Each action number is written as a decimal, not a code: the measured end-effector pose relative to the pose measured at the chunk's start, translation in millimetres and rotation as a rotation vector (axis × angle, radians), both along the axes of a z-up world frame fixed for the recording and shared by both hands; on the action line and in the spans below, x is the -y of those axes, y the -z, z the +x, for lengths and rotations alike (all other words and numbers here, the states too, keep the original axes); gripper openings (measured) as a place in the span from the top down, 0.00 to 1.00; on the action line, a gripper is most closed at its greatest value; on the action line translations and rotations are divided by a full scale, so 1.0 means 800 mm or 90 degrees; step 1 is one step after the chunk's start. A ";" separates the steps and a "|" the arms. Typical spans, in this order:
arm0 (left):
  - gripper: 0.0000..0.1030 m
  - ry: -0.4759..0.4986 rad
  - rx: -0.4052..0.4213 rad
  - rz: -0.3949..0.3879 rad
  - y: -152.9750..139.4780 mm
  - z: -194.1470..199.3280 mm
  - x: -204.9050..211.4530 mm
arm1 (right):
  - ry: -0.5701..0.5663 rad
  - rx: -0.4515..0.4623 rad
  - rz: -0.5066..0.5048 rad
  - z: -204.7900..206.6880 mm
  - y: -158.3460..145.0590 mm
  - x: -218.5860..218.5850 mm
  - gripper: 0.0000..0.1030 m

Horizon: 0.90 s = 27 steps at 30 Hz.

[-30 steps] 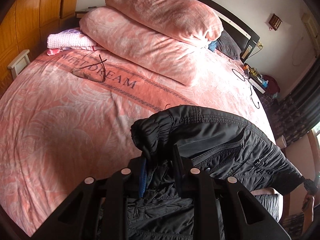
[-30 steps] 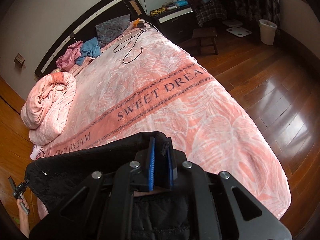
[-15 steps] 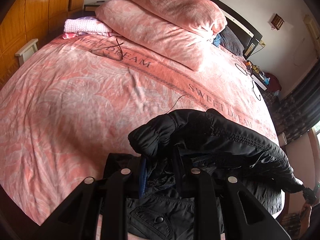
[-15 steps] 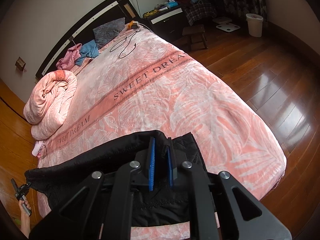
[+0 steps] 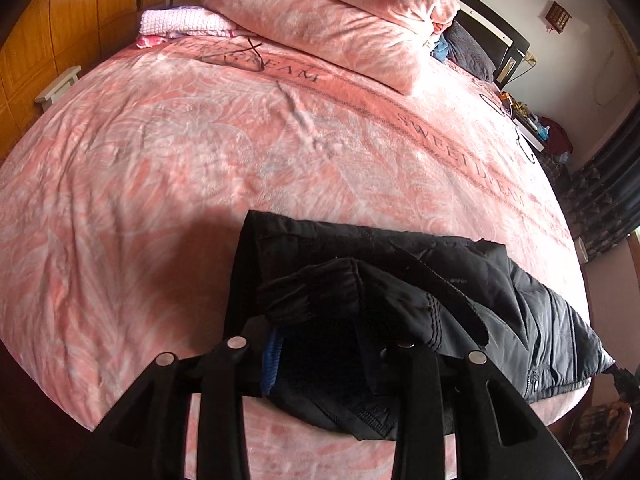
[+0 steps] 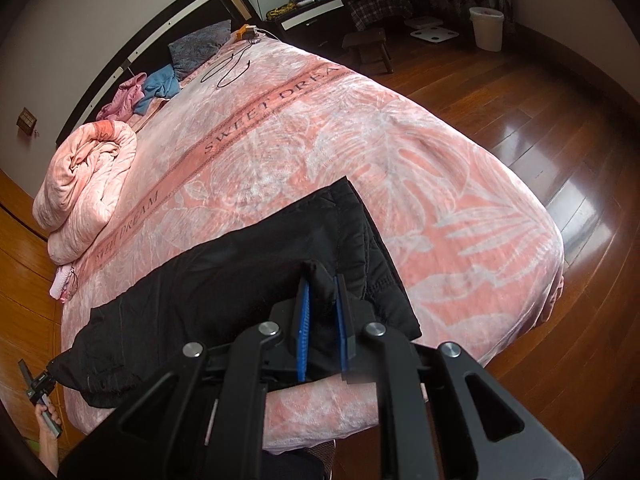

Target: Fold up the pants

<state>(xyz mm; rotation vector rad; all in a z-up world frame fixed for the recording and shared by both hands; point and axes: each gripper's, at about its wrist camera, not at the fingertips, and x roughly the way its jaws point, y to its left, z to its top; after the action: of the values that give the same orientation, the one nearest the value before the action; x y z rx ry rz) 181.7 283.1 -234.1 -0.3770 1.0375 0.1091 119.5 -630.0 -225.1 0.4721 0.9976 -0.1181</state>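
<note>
Fabric of the black pants [image 6: 248, 280] sits bunched between the blue pads [image 6: 305, 332] of the right hand-held gripper [image 6: 320, 292] at lower centre of the right wrist view; the jaws are easing apart, though a fold is still pinched between them. In the left wrist view, the left hand-held gripper [image 5: 320, 344] at lower centre has its jaws opening wider, with a ribbed cuff and dark cloth lying loosely in the gap and one blue pad [image 5: 270, 364] showing at the left.

The pants [image 5: 460, 292] are black, quilted and slightly shiny, with stitched seams and a snap near the lower right edge. They lie folded across the near edge of the bed [image 5: 160, 184], spread flat on the pink leaf-patterned blanket [image 6: 420, 168] lettered SWEET DREAM.

A second ago the pants hung raised above the blanket, draped between both grippers; now they rest on it, and both grips were tighter then. The rolled pink duvet [image 6: 84, 188] sits at the left of the right wrist view, a wooden floor [image 6: 540, 92] at the right.
</note>
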 end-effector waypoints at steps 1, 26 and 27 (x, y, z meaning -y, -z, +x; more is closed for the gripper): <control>0.58 -0.005 -0.011 0.016 0.005 -0.004 0.000 | 0.002 -0.009 -0.009 -0.003 0.003 -0.001 0.83; 0.69 -0.139 -0.096 -0.089 0.083 -0.044 -0.026 | 0.151 -0.003 0.326 -0.093 0.081 -0.023 0.36; 0.70 -0.146 -0.101 -0.076 0.081 -0.039 -0.027 | 0.156 -0.001 0.321 -0.090 0.077 -0.022 0.36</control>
<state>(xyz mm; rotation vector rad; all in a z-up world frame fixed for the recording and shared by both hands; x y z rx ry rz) 150.5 304.8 -299.1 -0.6025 1.1572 0.2876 47.6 -612.0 -286.9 1.0564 0.9667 -0.0846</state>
